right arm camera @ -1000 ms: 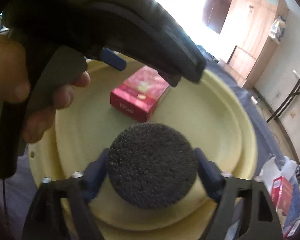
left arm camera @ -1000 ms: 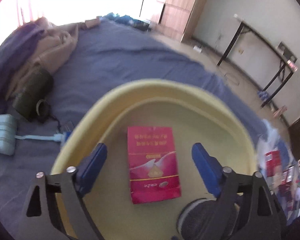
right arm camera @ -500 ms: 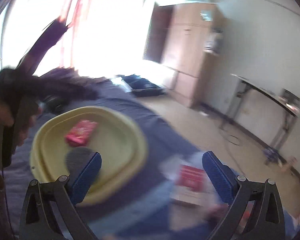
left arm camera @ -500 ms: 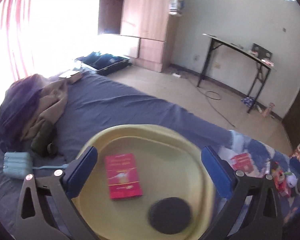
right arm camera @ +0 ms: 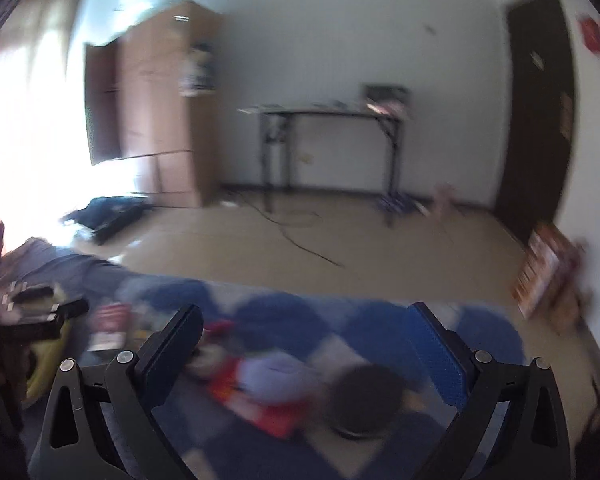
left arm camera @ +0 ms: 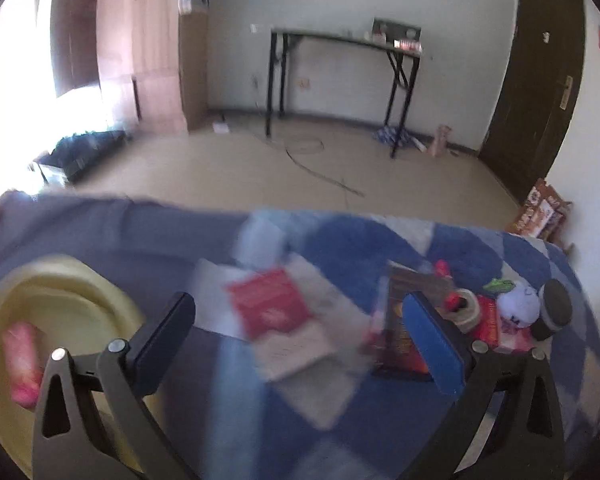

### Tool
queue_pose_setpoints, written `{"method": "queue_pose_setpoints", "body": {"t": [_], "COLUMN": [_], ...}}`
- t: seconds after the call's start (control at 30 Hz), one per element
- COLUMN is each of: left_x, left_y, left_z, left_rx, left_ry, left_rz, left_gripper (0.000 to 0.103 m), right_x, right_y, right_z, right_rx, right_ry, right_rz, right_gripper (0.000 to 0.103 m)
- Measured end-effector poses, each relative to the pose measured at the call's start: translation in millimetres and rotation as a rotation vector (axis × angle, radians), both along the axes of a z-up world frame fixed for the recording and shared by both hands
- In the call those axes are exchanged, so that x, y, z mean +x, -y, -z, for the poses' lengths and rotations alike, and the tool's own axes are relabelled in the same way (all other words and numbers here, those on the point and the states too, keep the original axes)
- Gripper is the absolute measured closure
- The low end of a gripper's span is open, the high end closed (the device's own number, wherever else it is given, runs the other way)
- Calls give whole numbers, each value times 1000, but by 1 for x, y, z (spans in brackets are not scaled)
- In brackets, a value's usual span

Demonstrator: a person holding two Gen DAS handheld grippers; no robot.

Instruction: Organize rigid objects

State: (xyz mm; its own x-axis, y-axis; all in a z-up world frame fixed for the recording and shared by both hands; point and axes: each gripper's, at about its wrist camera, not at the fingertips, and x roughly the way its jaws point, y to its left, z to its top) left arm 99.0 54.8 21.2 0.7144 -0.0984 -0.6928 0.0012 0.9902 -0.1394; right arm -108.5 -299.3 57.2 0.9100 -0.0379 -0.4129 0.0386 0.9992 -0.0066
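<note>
Left gripper was wide open, empty; yellow basin sat left of it holding one red box. Right gripper gaped too, empty, over the clutter; a dark round thing lay just beyond. Best: slow down, centre jaws on one item, then close.

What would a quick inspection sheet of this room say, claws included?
Surface: bed with grey sheet and blue checked blanket.
Job's things: yellow basin holding a red box; another red box on the blanket; dark puck, blurred.
Clutter: tape roll, white ball, dark-lidded cup, tall dark packet.
Claws: left claw and right claw both open, empty.
Cables: one on the floor.
Surroundings: wardrobe, folding table, dark door.
</note>
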Motion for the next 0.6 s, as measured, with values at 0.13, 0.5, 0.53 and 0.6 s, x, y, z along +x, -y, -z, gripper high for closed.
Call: {"method": "queue_pose_setpoints", "body": {"t": [0.13,0.5,0.53,0.6], "left_x": [2,2,3,7], "left_y": [49,74,73,70], "left_z": [14,33,34,37], "left_rx": [68,133,127,115], "left_ry": [-18,-31,-33,-46], "left_rz": [113,193,198,205], "left_gripper": [0,2,7,15], "right_x": [15,59,66,73], "right_y": [23,67,66,63], "right_z": [16,14,15,20], "right_rx": [46,25,17,2], "right_ry": [-72,-298,-304,-327], "right_rz": [46,65,56,40], "right_gripper": [0,0,0,0]}}
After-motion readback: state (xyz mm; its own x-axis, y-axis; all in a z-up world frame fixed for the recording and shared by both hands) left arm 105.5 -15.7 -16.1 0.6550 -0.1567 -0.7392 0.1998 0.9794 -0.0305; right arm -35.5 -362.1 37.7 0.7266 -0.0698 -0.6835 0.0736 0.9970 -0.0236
